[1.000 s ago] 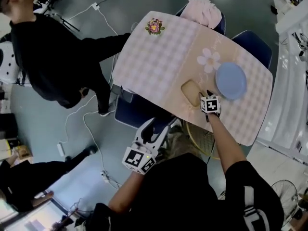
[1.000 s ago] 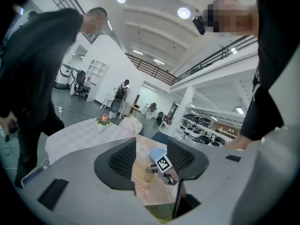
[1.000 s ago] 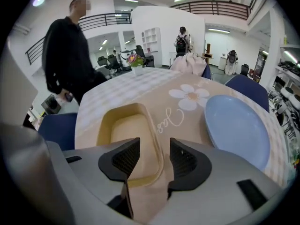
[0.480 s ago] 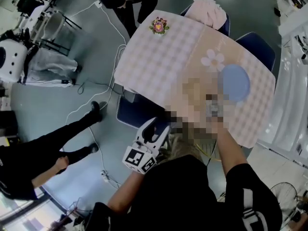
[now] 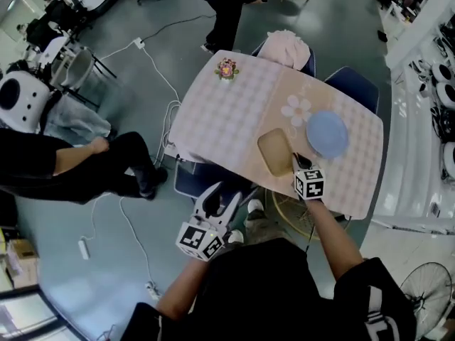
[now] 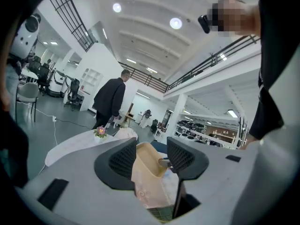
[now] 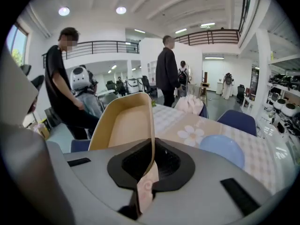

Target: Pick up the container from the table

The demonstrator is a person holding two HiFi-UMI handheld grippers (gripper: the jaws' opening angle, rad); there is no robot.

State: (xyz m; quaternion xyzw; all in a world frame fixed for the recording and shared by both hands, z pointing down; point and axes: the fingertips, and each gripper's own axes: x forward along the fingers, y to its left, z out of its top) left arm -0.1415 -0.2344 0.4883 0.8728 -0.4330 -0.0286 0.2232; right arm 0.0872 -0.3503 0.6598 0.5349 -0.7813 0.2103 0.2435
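Overhead, the right gripper point(image 5: 297, 160) grips the tan container point(image 5: 276, 151) by its near wall. Its jaws are closing, and the thin wall stands upright between the pads, which already press on it. The container hangs tilted, open side up, over the near edge of the table point(image 5: 227, 112), just beside the blue plate point(image 5: 326, 134). The left gripper point(image 5: 219, 199) waits short of that near edge, well apart from the container, its jaws wide with nothing between them. A small flower ornament point(image 5: 227, 67) sits at the far corner. A pink cloth point(image 5: 287, 47) lies on a chair at the far edge.
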